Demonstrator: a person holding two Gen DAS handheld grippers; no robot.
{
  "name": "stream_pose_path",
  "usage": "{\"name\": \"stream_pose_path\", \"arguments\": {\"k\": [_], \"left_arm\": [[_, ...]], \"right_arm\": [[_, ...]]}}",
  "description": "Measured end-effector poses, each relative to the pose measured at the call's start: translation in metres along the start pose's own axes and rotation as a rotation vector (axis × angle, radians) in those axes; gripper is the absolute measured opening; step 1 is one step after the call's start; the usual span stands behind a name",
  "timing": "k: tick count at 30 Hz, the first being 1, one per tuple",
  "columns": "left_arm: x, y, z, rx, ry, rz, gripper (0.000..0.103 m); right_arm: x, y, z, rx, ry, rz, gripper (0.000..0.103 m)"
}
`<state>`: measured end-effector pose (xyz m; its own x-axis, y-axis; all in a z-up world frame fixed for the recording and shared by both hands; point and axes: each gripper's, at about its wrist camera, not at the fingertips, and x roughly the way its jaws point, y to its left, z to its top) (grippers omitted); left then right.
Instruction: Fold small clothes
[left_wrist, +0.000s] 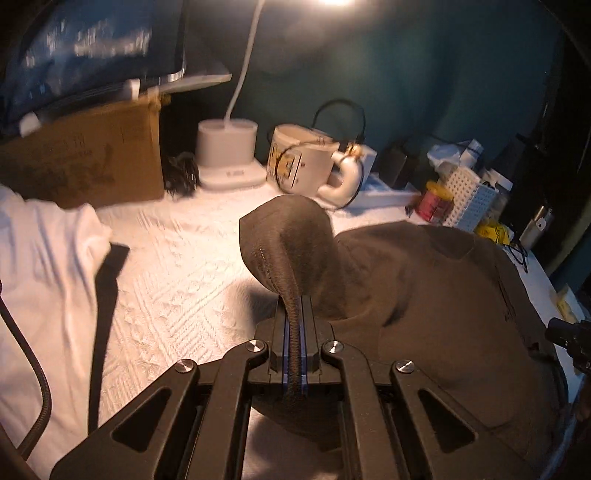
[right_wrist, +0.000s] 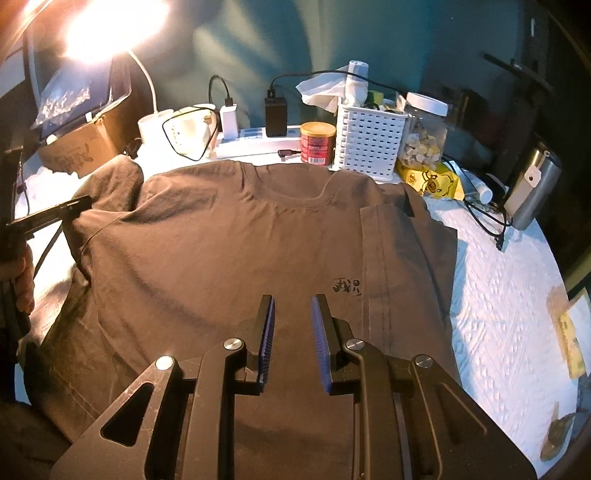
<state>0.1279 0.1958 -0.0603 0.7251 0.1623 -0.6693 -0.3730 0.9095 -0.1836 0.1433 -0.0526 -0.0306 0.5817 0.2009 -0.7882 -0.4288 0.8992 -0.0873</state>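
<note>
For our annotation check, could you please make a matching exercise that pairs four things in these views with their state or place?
Column one:
1. left gripper
2. right gripper
3. red can
4. right sleeve

Column two:
A. folded in over the front of the brown T-shirt
B. open, above the shirt, holding nothing
C. shut on the shirt's left sleeve, which is lifted
D. standing beside the white slotted basket

Pairs: 1-C, 2-B, 3-D, 4-A
</note>
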Motion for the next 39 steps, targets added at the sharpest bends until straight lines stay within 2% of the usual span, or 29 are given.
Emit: {"name": "stream_pose_path", "arguments": {"k": [8,14,21,25,32,34,38,39], "left_arm": [[-0.005,-0.037,0.002,0.097,-0.015,0.032,0.003],[0.001,-0.076,-0.002,0.179,0.002,-0.006,0.003],[0.026,-0.117,-0.015,0.280,0.076,-0.018,0.003],[0.039,-0.128,-0.025,0.303,0.132,-0.030,0.003],[0.048,-0.147,-0.040,0.334,0.217,-0.101,0.004],[0.050,-0.150,-0.046,0.345,0.248,-0.119,0.008],[0.034,-0.150,-0.049,0.339,0.247,-0.189,0.032],[0.027,-0.149,-0.048,0.334,0.244,-0.208,0.034]], "right_arm": [[-0.007,-0.030,-0.020,0.077,-0.023,0.015,0.023],[-0.011,-0.054,-0.038,0.130,-0.028,0.010,0.023],[-0.014,-0.082,-0.057,0.193,-0.034,0.006,0.023],[-0.013,-0.092,-0.066,0.219,-0.027,0.001,0.023],[-0.014,-0.095,-0.072,0.233,-0.025,0.001,0.023],[-0.015,-0.093,-0.072,0.231,-0.028,0.001,0.023],[-0.017,-0.089,-0.072,0.225,-0.029,0.001,0.023],[-0.017,-0.088,-0.072,0.223,-0.027,0.001,0.023]]}}
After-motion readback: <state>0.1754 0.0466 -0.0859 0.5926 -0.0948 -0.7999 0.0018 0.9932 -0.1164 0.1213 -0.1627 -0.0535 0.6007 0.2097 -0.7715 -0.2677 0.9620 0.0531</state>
